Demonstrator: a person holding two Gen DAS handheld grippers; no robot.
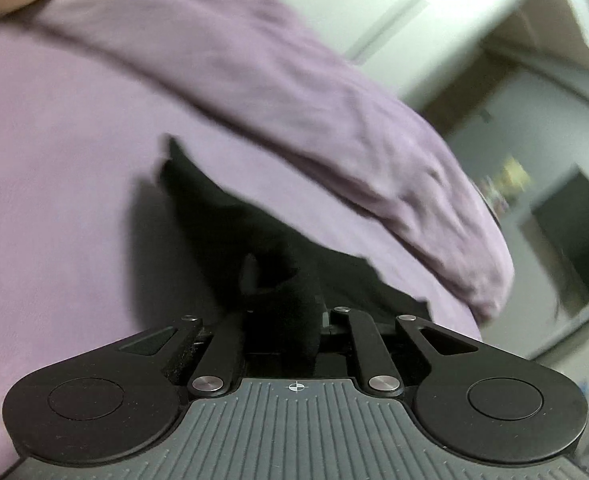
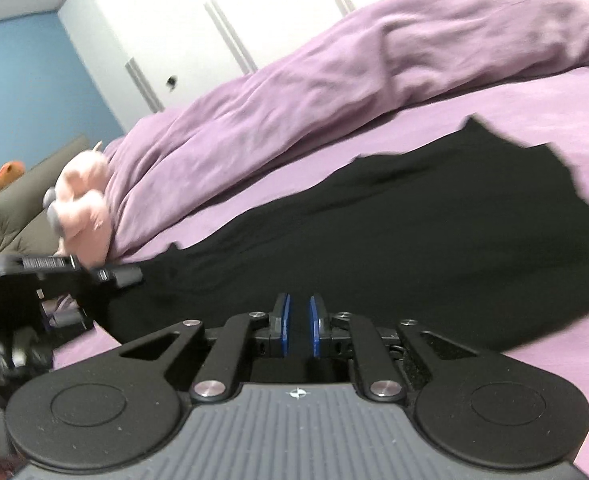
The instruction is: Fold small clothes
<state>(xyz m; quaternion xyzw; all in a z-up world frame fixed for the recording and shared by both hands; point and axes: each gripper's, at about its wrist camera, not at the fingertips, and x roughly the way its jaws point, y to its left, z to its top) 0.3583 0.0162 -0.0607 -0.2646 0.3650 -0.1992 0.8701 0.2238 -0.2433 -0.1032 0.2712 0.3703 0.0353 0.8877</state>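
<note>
A black garment [image 2: 414, 232] lies spread on the purple bed sheet [image 2: 534, 92]. My right gripper [image 2: 298, 312] sits low at its near edge, blue pads a narrow gap apart, with black cloth between them. In the left wrist view my left gripper [image 1: 282, 300] is shut on a bunched fold of the black garment [image 1: 222, 220], which covers its fingers and trails away over the sheet [image 1: 54, 160]. The left gripper also shows in the right wrist view [image 2: 118, 274], at the garment's left corner.
A rumpled purple duvet [image 2: 334, 64] runs along the far side of the bed, also in the left wrist view [image 1: 334, 120]. A pink plush toy [image 2: 82, 204] and a grey pillow [image 2: 10, 212] lie at the left. White wardrobe doors [image 2: 214, 20] stand behind.
</note>
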